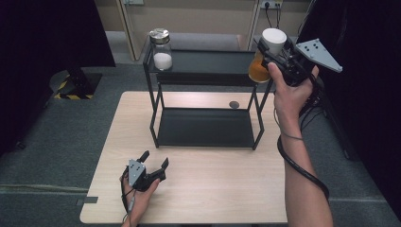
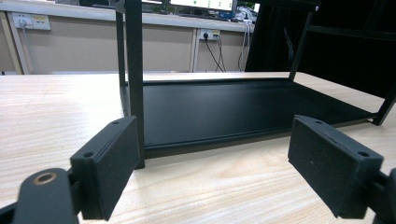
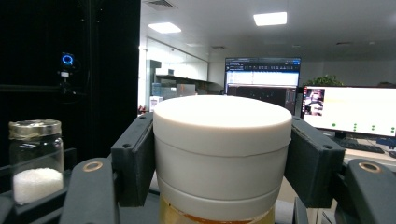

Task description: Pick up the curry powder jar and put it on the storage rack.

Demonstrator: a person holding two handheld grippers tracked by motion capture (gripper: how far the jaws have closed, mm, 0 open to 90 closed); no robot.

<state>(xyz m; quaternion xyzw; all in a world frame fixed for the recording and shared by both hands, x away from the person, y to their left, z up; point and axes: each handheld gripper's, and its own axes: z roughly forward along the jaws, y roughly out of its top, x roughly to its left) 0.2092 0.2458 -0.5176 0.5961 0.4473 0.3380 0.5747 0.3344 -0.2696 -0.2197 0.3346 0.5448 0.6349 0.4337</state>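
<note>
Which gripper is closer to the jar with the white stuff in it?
Right. The right gripper is by the shelf's top, across from the jar; the left gripper rests low on the table.

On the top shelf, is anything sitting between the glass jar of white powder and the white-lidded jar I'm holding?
No. In the high view the top shelf is bare between the glass jar and the white-lidded jar, which the right hand-held gripper clamps by its lid.

A clear glass jar with a thick white round lid and orange contents (image 1: 265, 56) is seen at about one o'clock in the high view, at the right end of the black metal shelf rack's (image 1: 203, 64) top tier. It is held upright by its white lid (image 3: 223, 149), which is clasped on both sides. Whether its base touches the tier cannot be told.
</note>
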